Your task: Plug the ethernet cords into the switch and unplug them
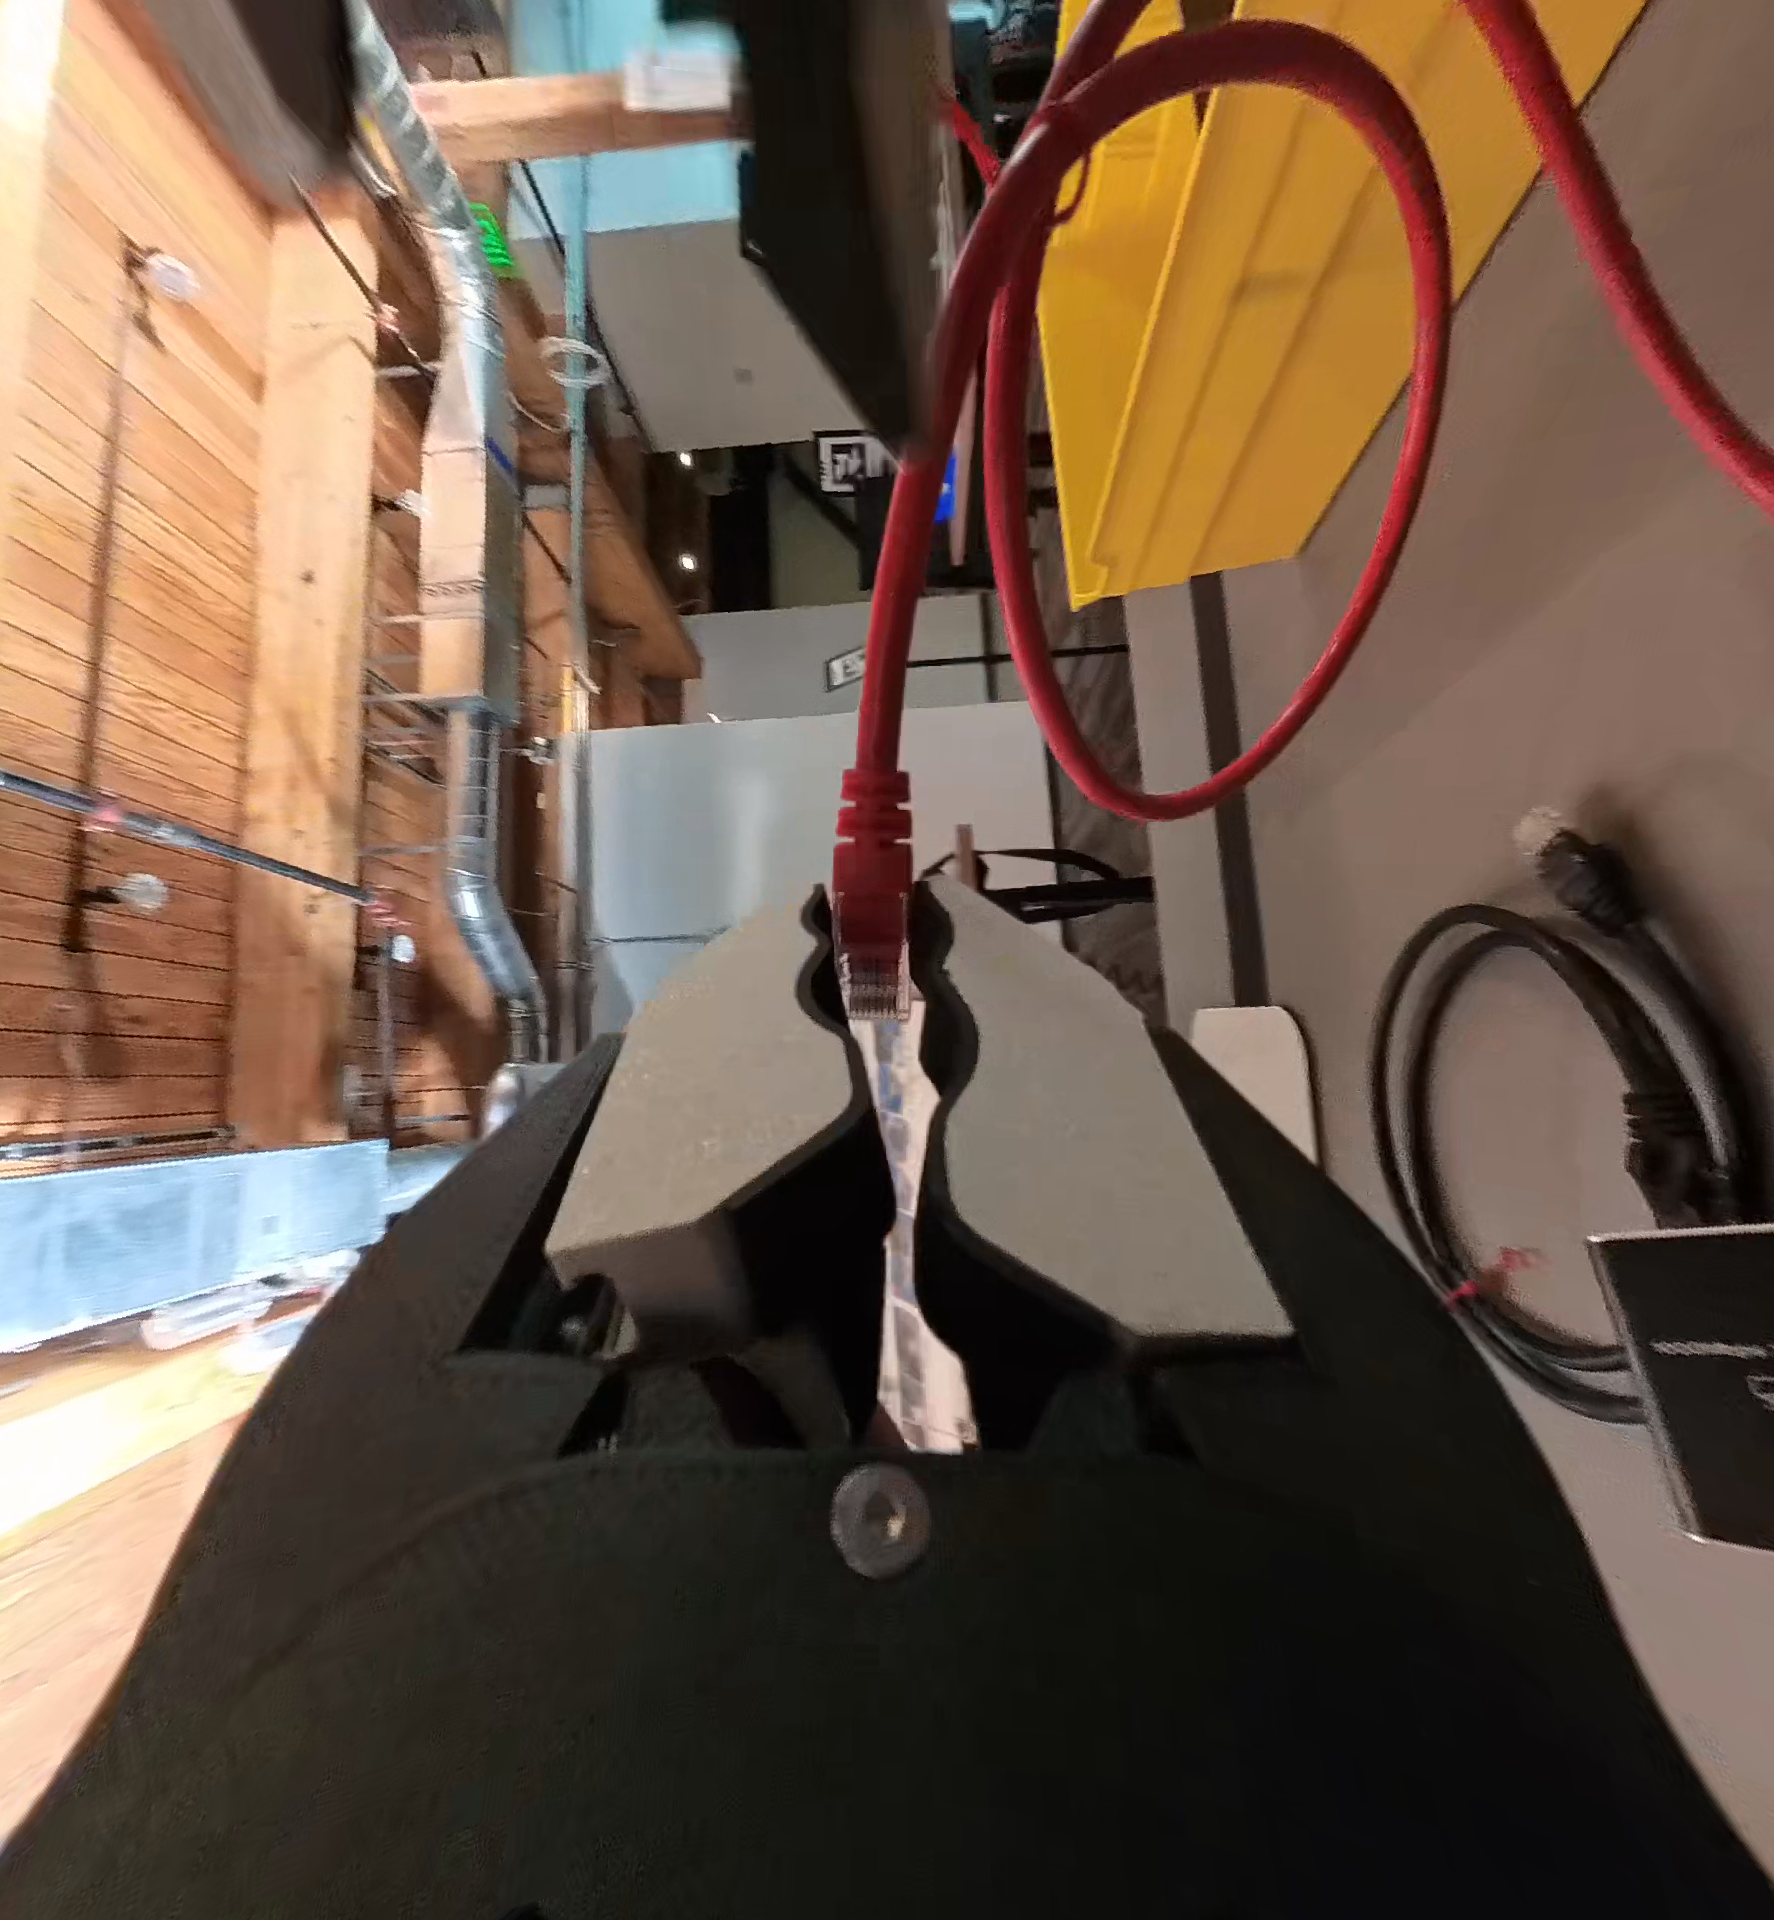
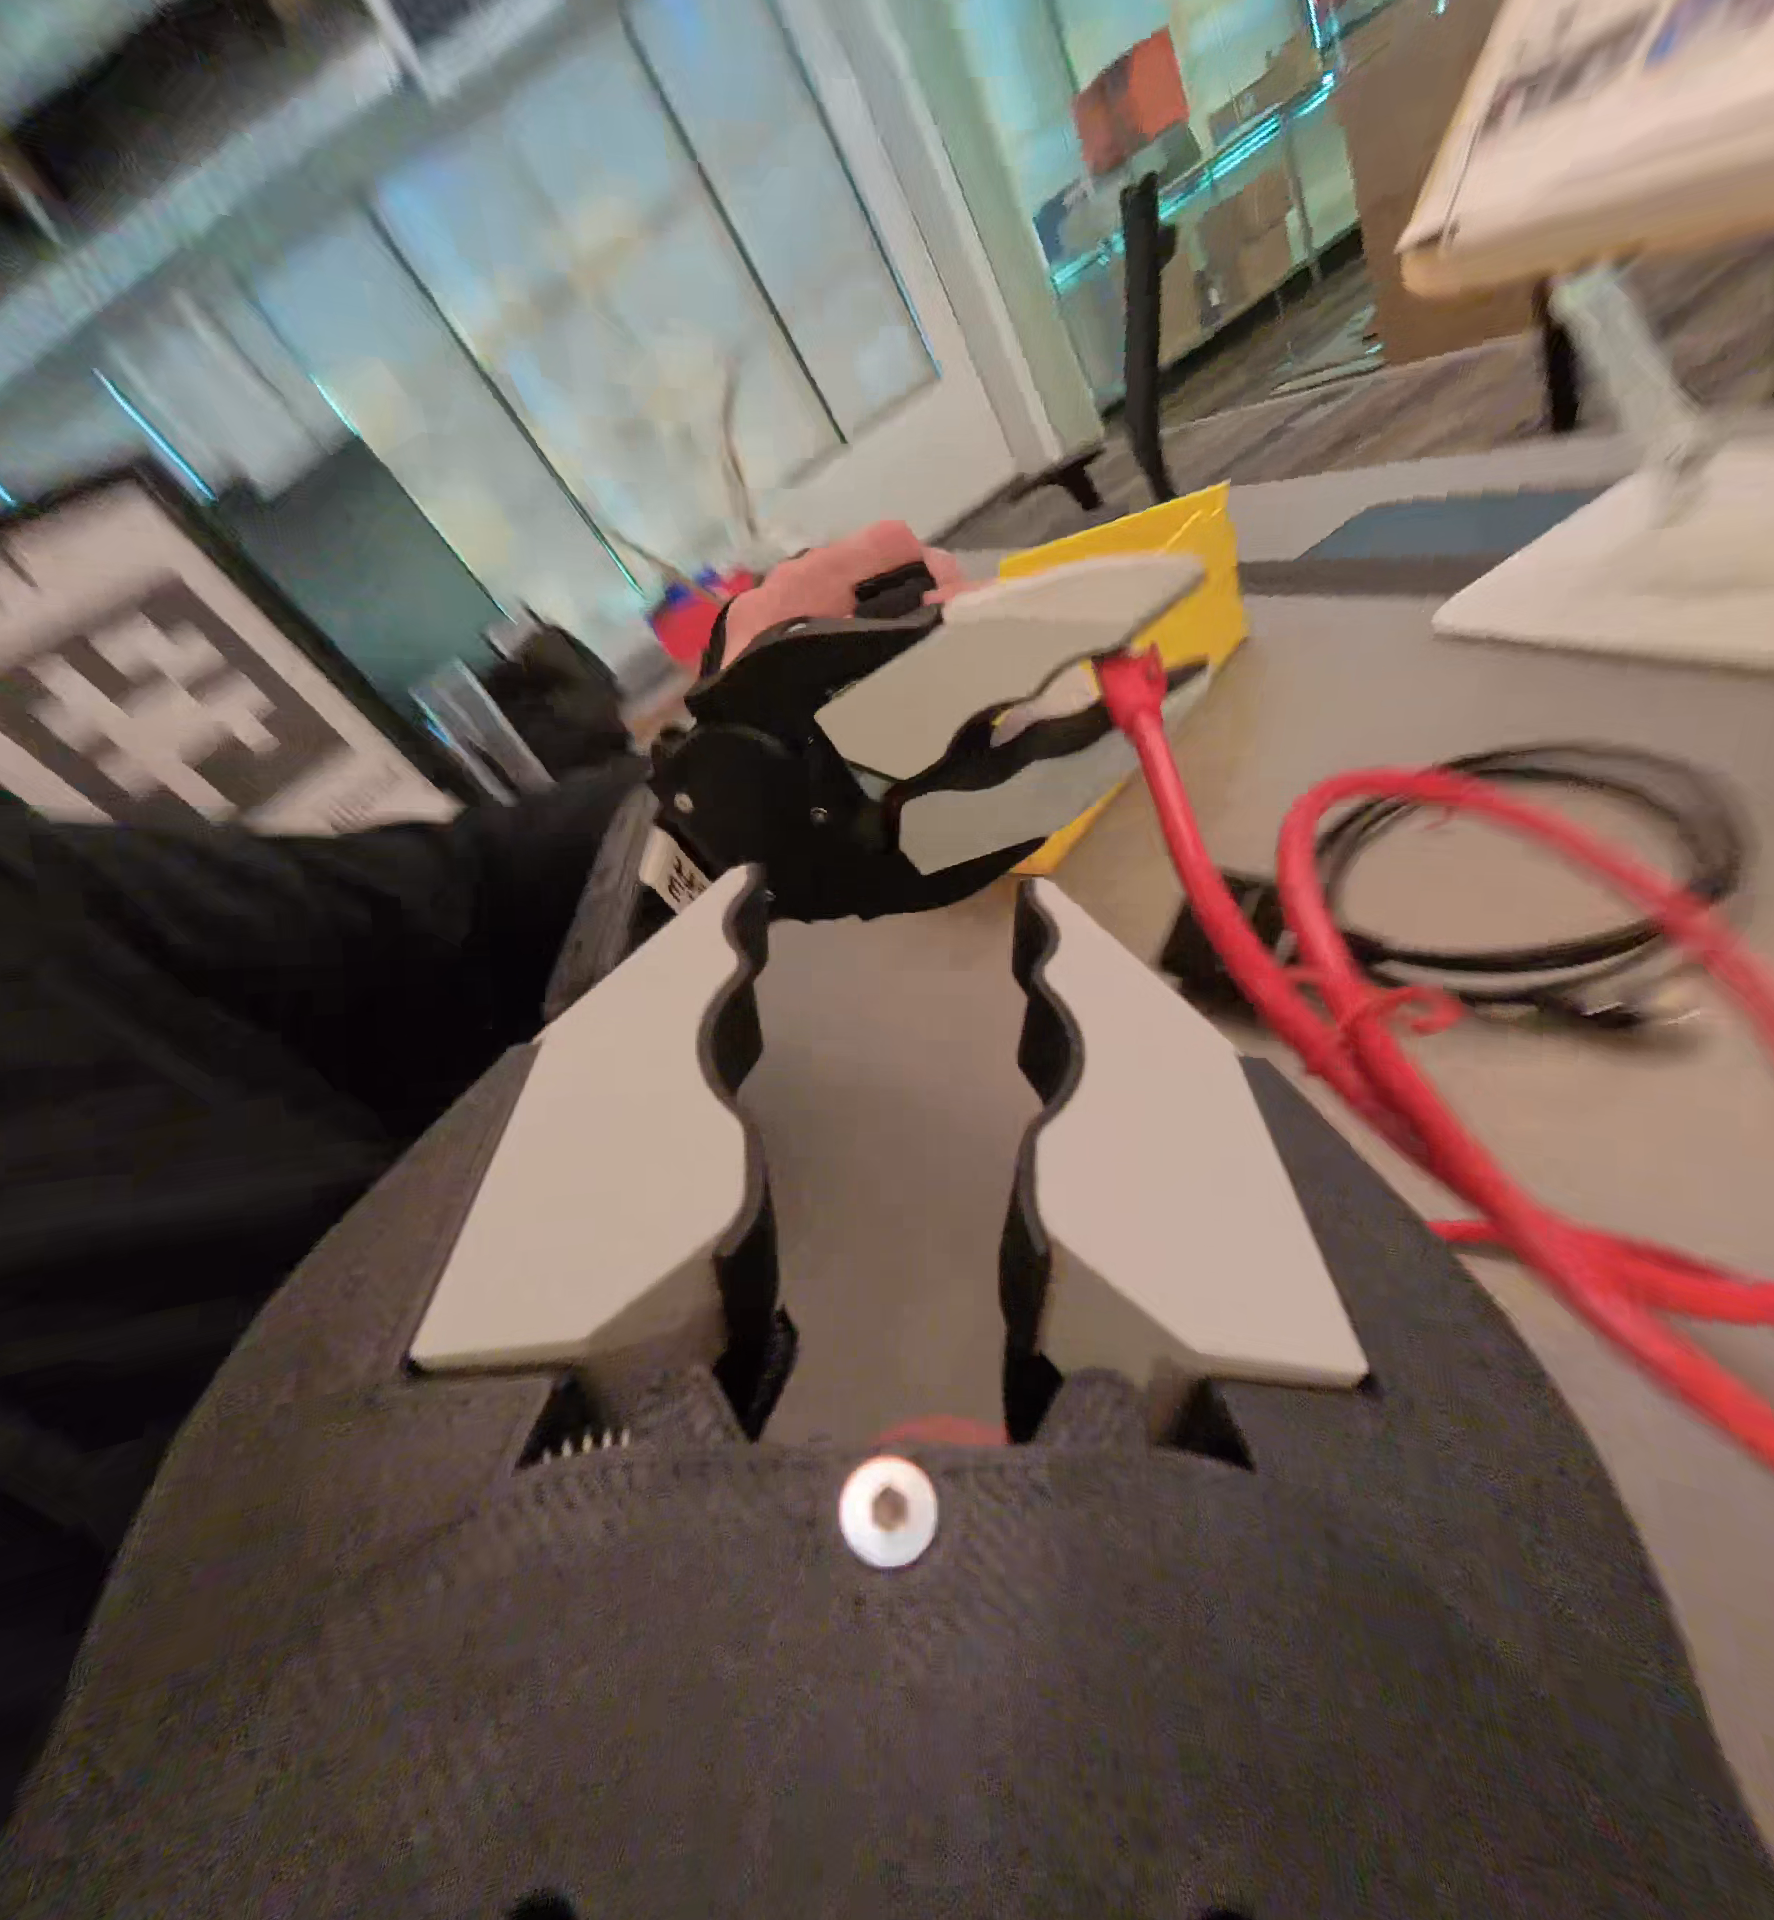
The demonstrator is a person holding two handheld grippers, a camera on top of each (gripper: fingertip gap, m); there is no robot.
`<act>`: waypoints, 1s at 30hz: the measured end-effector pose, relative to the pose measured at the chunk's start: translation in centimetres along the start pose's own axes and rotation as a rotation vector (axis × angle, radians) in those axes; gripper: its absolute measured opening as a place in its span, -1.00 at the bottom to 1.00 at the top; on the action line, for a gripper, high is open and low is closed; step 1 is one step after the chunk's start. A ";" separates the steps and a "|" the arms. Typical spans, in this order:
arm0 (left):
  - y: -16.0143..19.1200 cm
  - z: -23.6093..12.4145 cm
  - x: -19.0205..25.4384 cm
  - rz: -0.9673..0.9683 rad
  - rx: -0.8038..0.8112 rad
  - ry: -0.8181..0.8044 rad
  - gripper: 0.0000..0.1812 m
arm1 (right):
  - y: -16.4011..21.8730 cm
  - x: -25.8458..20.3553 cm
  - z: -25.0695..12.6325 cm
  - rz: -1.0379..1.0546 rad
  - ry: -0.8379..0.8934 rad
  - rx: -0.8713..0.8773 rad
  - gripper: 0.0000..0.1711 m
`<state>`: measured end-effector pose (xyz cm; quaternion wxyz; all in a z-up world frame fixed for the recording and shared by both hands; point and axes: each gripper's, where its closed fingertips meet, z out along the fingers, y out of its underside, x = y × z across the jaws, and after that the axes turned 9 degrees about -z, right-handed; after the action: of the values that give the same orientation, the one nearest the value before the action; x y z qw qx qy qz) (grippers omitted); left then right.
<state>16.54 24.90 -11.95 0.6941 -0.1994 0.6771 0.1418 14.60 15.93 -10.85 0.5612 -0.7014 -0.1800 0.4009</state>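
My left gripper (image 1: 872, 906) is shut on the plug of a red ethernet cord (image 1: 875, 831), held in the air with the clear tip pointing back at the camera. The cord loops up and away over the grey table (image 1: 1589, 675). The right wrist view shows the left gripper (image 2: 1163, 649) farther off, holding the red plug (image 2: 1132, 675) above the table, with the red cord (image 2: 1382, 1049) trailing down in a loop. My right gripper (image 2: 888, 894) is open and empty, below and short of the left one. A small black switch box (image 1: 1735, 1382) lies next to a coiled black ethernet cord (image 1: 1465, 1164).
A yellow bin (image 1: 1226, 312) stands on the table beyond the cords and also shows in the right wrist view (image 2: 1200, 582). The black cord coil (image 2: 1548, 883) lies to the right. A white stand base (image 2: 1652, 561) sits at the far right. A person's dark sleeve (image 2: 239, 987) fills the left.
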 end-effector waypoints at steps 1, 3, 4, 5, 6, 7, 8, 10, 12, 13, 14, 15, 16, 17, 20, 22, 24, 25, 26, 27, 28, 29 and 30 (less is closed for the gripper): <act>-0.3 -0.1 -0.2 0.013 0.009 -0.013 -0.92 | 0.6 0.0 0.7 0.088 -0.018 0.035 -0.43; -0.6 -0.1 -0.7 0.033 0.006 -0.053 -0.92 | 0.7 1.0 1.6 0.196 0.015 0.136 -0.43; -0.8 -0.2 -0.8 0.042 0.015 -0.059 -0.92 | 0.3 1.3 1.8 0.269 0.000 0.204 -0.40; -1.1 -0.3 -1.0 0.052 0.028 -0.066 -0.93 | -0.4 1.8 1.8 0.337 -0.004 0.285 -0.38; -1.1 -0.3 -1.3 0.054 0.020 -0.083 -0.93 | -0.6 2.5 1.9 0.382 0.015 0.324 -0.30; -1.2 -0.3 -1.3 0.050 0.016 -0.083 -0.93 | -0.6 2.9 2.2 0.400 0.025 0.339 -0.30; -1.6 -0.3 -1.4 0.057 0.034 -0.085 -0.93 | -0.8 3.2 2.3 0.410 0.033 0.378 -0.34; -2.4 -0.4 -1.2 0.075 0.054 -0.088 -0.92 | -2.1 3.8 1.8 0.441 0.024 0.494 -0.43; -3.3 -0.6 -1.0 0.092 0.085 -0.102 -0.92 | -2.4 4.6 1.7 0.435 0.041 0.506 -0.50; -3.4 -0.5 -0.8 0.096 0.088 -0.103 -0.93 | -2.5 4.6 1.8 0.427 0.025 0.497 -0.58; -3.5 -0.5 -0.6 0.096 0.091 -0.099 -0.93 | -2.5 4.6 1.8 0.434 0.010 0.495 -0.63; -3.6 -0.5 -0.7 0.100 0.100 -0.106 -0.93 | -2.5 4.8 1.8 0.433 0.007 0.494 -0.68; -3.6 -0.5 -0.7 0.094 0.104 -0.106 -0.92 | -2.5 4.8 1.8 0.430 -0.001 0.490 -0.68; -3.6 -0.5 -0.8 0.084 0.108 -0.105 -0.92 | -2.5 4.8 1.7 0.430 -0.012 0.485 -0.70; -3.4 -0.3 -0.9 0.084 0.105 -0.119 -0.91 | -2.5 5.0 1.5 0.428 -0.023 0.477 -0.73; -3.3 -0.3 -1.1 0.084 0.110 -0.129 -0.93 | -2.2 4.8 1.7 0.441 -0.053 0.449 -0.67; -3.3 -0.2 -0.9 0.093 0.117 -0.124 -0.91 | -1.9 4.7 1.8 0.450 -0.061 0.432 -0.73; -3.3 -0.2 -0.9 0.096 0.118 -0.127 -0.91 | -1.9 4.7 1.7 0.451 -0.067 0.429 -0.75; -3.4 -0.2 -0.9 0.100 0.121 -0.130 -0.91 | -1.8 4.7 1.6 0.448 -0.071 0.425 -0.77; -3.5 -0.2 -0.9 0.102 0.124 -0.132 -0.91 | -1.8 4.7 1.6 0.454 -0.076 0.422 -0.77; -3.5 -0.2 -1.0 0.102 0.128 -0.132 -0.90 | -1.8 4.7 1.5 0.453 -0.078 0.422 -0.78; -3.6 -0.2 -1.0 0.095 0.133 -0.132 -0.90 | -1.8 4.6 1.4 0.441 -0.075 0.422 -0.79; -3.7 -0.2 -1.1 0.085 0.138 -0.130 -0.89 | -1.9 4.6 1.3 0.428 -0.074 0.423 -0.81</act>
<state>18.07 21.65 -10.58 0.7419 -0.1126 0.6466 0.1369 16.84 20.56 -10.83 0.5908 -0.5757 0.0393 0.5639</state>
